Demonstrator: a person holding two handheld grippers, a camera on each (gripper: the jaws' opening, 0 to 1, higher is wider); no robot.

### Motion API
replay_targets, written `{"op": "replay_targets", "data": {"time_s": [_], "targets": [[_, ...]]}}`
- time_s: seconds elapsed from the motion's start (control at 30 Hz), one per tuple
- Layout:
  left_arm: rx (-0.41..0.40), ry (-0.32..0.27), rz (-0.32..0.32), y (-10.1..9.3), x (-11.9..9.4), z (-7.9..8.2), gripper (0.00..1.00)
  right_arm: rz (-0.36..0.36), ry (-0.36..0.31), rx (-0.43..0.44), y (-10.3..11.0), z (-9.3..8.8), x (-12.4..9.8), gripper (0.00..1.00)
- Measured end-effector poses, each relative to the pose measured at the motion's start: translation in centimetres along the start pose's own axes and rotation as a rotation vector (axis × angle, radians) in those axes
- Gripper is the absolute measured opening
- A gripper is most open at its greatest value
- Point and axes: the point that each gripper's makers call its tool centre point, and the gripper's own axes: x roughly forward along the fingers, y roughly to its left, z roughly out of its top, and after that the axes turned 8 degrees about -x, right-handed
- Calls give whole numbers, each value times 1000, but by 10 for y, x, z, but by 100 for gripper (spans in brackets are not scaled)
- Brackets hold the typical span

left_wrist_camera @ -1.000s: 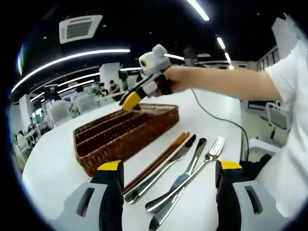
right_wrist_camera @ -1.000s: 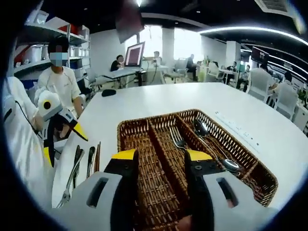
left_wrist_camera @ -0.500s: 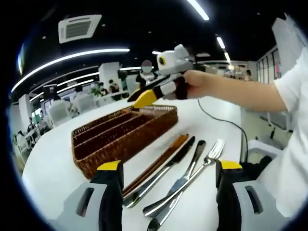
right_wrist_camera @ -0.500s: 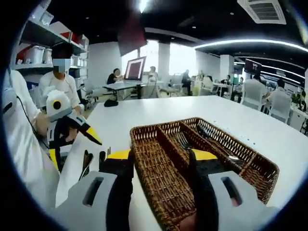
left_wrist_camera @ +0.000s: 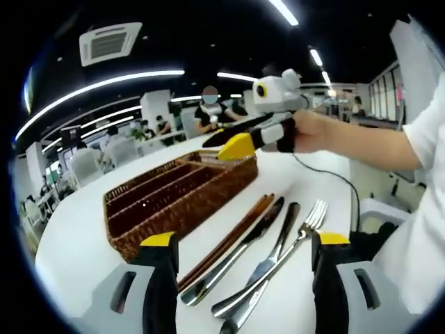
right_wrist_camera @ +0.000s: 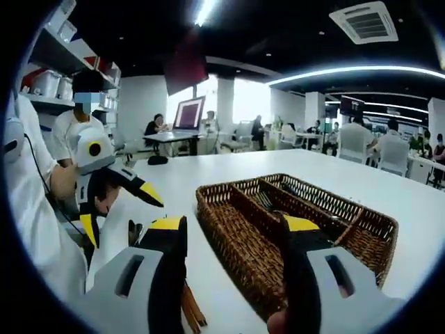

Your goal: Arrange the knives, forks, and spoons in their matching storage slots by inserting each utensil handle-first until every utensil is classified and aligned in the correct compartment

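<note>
Both grippers hang open and empty above the white table (left_wrist_camera: 83, 229). The left gripper (left_wrist_camera: 240, 240) frames knives (left_wrist_camera: 236, 254), a fork (left_wrist_camera: 306, 219) and chopsticks (left_wrist_camera: 233, 233) lying beside the wicker tray (left_wrist_camera: 174, 198); the right gripper (right_wrist_camera: 226, 223) faces that tray.

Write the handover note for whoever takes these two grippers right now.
Left gripper: open, empty, hovering over the loose cutlery.
Right gripper: open, empty, raised beside the wicker basket.
On the white table, next to the basket: wooden chopsticks, two knives, one fork, lying side by side.
Done: what already sits in the basket compartments cannot be read from either view now.
Left: the knives and fork still need slotting handle-first into their compartments; check the basket contents before choosing a slot.
</note>
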Motion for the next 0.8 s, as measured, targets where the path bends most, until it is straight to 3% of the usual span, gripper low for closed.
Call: {"op": "replay_targets", "data": {"time_s": [0.3,0.4,0.8], "targets": [[52,24,7,0,5,3,79,-74,-20,38,8,-4,-21,63],[59,26,7,0,6,5,79,-123,6,24,4,-8,-28,65],[96,43,3,-1,8,5,79,-197,15,34,13,5,-56,68]]}}
